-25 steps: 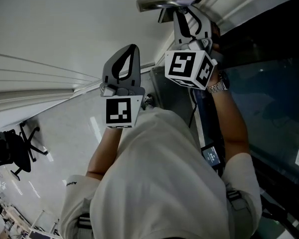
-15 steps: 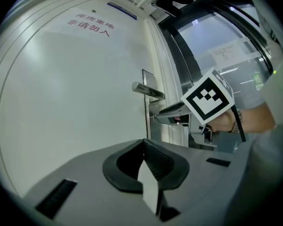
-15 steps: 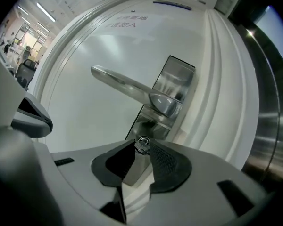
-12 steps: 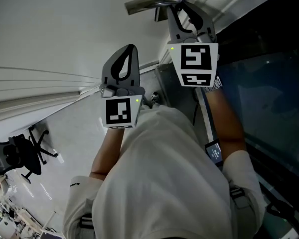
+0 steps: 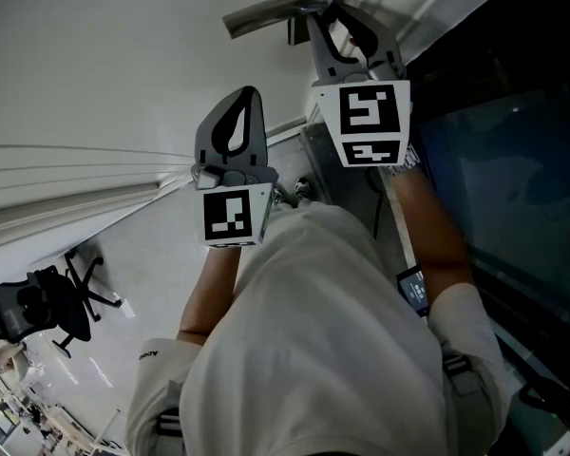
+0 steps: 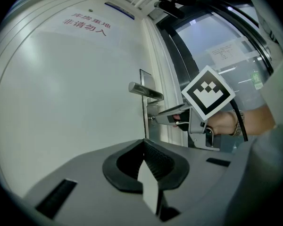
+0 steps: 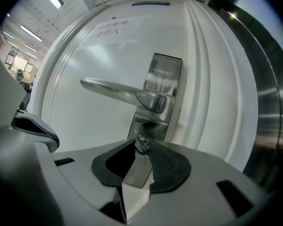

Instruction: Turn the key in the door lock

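Key (image 7: 142,143) is pinched by right gripper (image 7: 140,150), seated in lock (image 7: 148,125) below lever handle (image 7: 114,91) on door (image 7: 94,55). Left gripper (image 6: 145,150) is pressed together, empty, off the door.

Office w/ swivel chair (image 5: 24,310)

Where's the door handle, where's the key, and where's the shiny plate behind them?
Handle (image 7: 115,89): right gripper view, middle of the long lever.
Key (image 7: 143,144): right gripper view, its round head, just under the handle.
Plate (image 7: 165,72): right gripper view, its upper part, above the handle.
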`<state>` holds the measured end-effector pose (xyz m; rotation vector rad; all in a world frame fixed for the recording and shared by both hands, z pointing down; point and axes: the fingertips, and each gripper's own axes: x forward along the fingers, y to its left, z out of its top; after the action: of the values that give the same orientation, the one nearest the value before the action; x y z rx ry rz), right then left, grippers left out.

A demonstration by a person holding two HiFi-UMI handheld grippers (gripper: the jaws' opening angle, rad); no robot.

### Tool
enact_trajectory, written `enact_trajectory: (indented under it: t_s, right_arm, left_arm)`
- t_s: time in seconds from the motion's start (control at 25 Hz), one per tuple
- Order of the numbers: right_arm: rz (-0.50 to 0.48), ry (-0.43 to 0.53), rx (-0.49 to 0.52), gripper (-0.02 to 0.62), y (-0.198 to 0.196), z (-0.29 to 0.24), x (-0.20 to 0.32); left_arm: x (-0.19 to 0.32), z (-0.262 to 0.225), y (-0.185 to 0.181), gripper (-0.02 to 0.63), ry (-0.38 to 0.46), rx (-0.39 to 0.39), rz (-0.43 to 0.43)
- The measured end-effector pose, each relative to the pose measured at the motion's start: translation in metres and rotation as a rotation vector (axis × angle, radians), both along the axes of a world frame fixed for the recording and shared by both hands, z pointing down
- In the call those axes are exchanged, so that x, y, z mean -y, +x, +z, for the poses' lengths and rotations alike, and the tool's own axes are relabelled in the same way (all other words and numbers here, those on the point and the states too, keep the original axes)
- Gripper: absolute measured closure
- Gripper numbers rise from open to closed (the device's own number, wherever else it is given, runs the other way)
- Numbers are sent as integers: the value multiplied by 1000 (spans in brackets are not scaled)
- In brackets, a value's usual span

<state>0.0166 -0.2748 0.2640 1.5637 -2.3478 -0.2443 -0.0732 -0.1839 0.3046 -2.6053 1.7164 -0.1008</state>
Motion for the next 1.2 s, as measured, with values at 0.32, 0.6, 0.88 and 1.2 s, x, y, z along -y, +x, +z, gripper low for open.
enact_trajectory:
  t_s: [0.32, 0.6, 0.88, 1.2]
  right_arm:
    - [-1, -68, 193, 584, 7, -2, 1]
    - [9, -283, 643, 584, 16, 2, 4]
    - [15, -450, 1143, 584, 24, 8, 8]
    - [-98, -453, 1069, 552, 16, 5, 5]
  left_arm:
    - [0, -1, -3, 597, -2, 1, -18]
    - [-2, -1, -4, 597, 3, 3, -28]
    - [-2, 0, -4, 597, 3, 5, -34]
    - [-4, 0, -2, 597, -1, 4, -23]
